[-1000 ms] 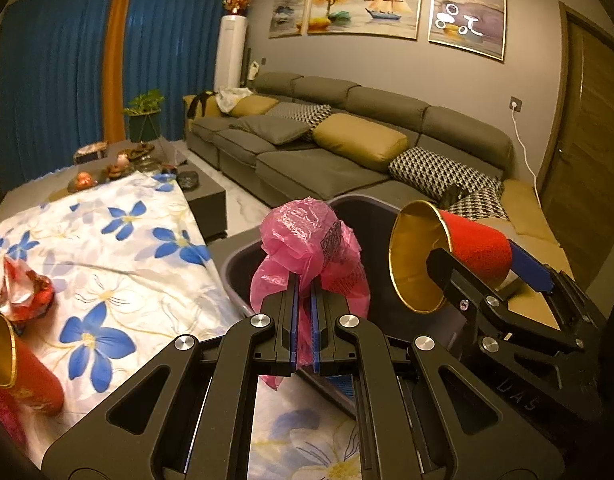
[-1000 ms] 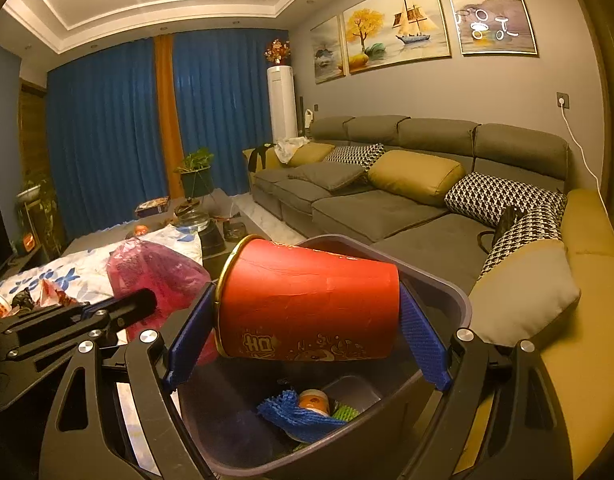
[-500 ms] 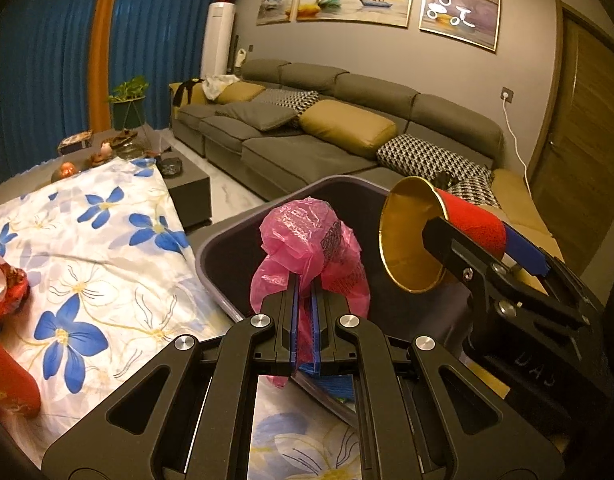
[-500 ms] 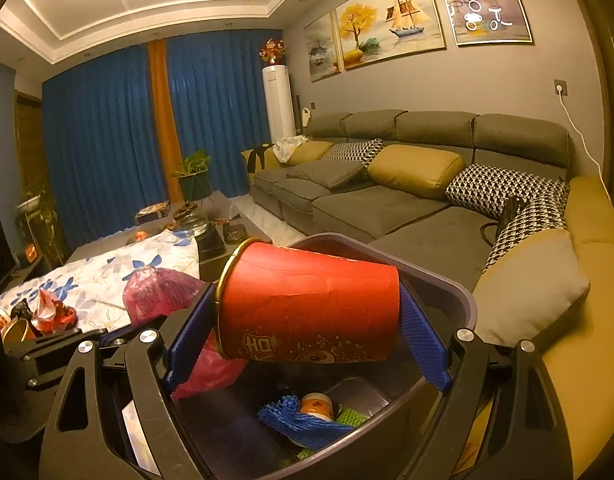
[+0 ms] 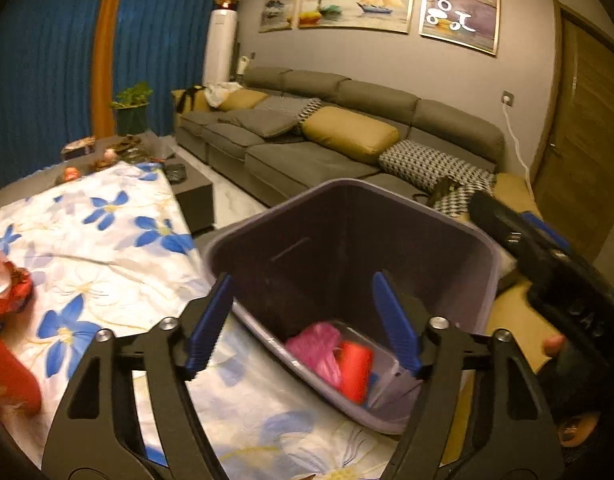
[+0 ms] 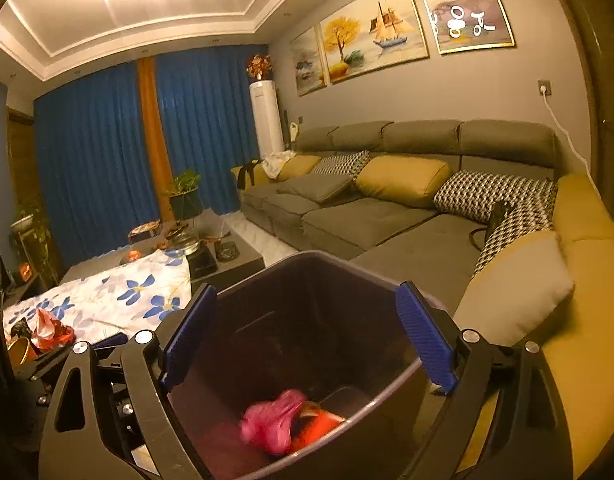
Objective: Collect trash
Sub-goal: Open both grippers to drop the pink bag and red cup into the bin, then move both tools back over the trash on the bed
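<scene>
While both grippers hang over the dark purple plastic waste bin, two pieces already lie at its bottom: the crumpled pink plastic bag and, touching it, the red paper cup with gold lining. The left gripper stands spread wide with nothing between its blue pads; its jaws have just been opening. The right gripper is likewise released and empty above the bin.

That part of the job looks done, but more is left. Beside the bin, on the white tablecloth with blue flowers, a crumpled red foil wrapper lies well away from the bin, and another red cup lies nearer the camera.

A second ago the left gripper pinched the pink bag and the right one clasped the red cup, both held above the bin's mouth; now both have dropped inside.
</scene>
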A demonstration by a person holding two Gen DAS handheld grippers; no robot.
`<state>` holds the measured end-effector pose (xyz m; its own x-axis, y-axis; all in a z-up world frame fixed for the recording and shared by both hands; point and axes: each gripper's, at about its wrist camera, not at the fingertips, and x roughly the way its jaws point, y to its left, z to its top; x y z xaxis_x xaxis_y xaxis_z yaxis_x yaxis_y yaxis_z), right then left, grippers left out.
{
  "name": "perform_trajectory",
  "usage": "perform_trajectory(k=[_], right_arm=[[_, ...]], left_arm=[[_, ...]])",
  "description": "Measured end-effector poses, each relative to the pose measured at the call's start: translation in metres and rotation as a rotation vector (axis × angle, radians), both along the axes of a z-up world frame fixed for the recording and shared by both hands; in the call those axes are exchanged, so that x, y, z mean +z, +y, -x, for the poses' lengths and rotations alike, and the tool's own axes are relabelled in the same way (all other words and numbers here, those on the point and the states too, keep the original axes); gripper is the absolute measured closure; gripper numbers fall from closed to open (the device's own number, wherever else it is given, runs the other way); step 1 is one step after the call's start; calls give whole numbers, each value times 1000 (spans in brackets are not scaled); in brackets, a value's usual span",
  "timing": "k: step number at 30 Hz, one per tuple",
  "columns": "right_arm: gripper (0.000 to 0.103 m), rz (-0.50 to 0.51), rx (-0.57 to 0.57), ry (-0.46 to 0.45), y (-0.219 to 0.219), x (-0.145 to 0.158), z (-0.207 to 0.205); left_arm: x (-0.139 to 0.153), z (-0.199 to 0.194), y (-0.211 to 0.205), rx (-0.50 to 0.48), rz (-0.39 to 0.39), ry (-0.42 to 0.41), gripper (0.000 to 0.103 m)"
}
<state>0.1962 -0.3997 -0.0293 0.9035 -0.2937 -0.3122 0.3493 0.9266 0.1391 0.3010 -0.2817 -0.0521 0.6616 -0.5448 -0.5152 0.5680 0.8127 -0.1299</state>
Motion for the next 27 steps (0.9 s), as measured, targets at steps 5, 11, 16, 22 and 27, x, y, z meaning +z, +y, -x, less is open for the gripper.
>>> perform_trajectory(k=[5,11,16,22,27], right_arm=[[10,40,0,-44,16,9,23],[7,51,56,-47,45,12,42],[6,36,157,-31,85,13,46],[6,55,300,-8,149,11,50],[6,52,405,24,203,5,49]], left_arm=[[6,15,25,102,-12,-14,24],[9,44,74,269,-75,-14,22],[9,70,132,410,-69,-10,22],[9,98,203,568,-69,-15,21],[7,122,273,692,-67,-7,21]])
